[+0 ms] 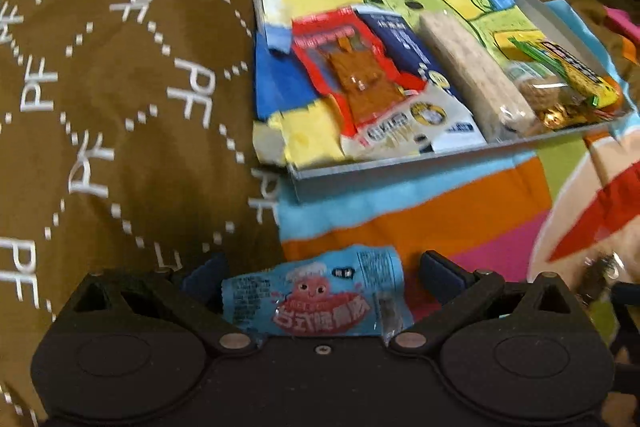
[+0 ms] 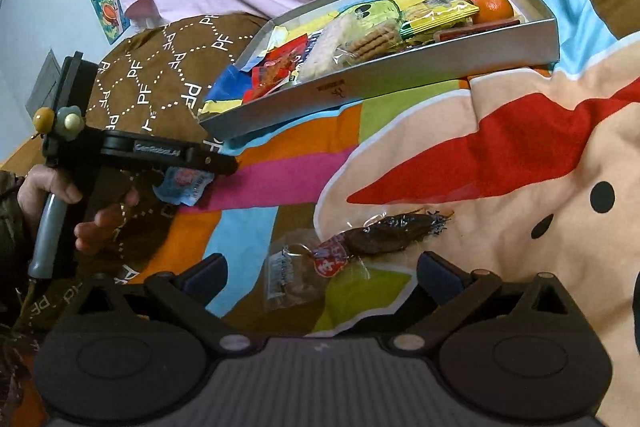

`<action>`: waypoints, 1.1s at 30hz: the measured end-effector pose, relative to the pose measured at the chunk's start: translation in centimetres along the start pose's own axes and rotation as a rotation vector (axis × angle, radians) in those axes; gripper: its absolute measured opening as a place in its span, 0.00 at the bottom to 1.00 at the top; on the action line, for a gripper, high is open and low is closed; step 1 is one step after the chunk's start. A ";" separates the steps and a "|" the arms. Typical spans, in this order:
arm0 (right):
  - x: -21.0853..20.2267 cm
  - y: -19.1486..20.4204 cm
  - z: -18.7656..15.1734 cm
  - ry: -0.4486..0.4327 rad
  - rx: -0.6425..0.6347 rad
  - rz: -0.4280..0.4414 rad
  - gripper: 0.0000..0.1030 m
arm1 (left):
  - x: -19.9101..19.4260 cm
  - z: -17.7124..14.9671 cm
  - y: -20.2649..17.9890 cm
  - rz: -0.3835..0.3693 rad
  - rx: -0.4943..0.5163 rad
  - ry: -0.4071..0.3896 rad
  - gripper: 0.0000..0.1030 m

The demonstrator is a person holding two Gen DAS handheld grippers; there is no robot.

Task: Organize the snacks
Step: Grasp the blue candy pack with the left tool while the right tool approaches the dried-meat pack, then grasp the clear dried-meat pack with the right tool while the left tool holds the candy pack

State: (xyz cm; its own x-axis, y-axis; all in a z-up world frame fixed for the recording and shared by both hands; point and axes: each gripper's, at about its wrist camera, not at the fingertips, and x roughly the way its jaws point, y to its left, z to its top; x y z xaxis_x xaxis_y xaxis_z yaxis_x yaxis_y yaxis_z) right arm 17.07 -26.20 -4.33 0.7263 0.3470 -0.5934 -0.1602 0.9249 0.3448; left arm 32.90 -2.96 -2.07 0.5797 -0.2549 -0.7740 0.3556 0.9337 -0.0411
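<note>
Soft, even indoor light; colours vivid. Motion blur smears the left wrist view around the grey box (image 1: 440,157); fisheye bending curves its edges.

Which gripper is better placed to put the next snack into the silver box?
Left. The blue sausage packet sits between the left gripper's open jaws, nearer the silver box. The right gripper is open over loose wrapped snacks, holding nothing.

Left gripper (image 1: 320,277) spread around blue snack packet (image 1: 320,297); grey tray (image 1: 460,155) of snacks beyond, on colourful blanket (image 1: 440,219)
</note>
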 end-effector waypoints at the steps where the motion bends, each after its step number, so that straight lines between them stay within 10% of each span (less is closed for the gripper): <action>1: -0.1 0.0 0.0 0.000 0.001 0.001 1.00 | -0.1 -0.2 -0.2 -0.003 0.004 0.010 0.99; 25: 0.3 -0.7 0.0 -0.020 0.018 0.015 1.00 | -1.7 -5.0 -3.3 -0.217 0.307 0.134 0.99; 33: 0.2 -1.4 0.6 -0.037 0.079 0.031 0.95 | -2.6 -6.4 -4.9 -0.372 0.248 0.248 0.99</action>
State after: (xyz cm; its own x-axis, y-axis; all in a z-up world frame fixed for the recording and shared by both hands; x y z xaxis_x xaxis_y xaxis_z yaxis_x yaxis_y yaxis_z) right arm 17.79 -27.53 -4.50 0.7460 0.3682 -0.5549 -0.1310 0.8981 0.4198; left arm 24.94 -5.26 -3.95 0.1998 -0.4631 -0.8635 0.6856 0.6957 -0.2144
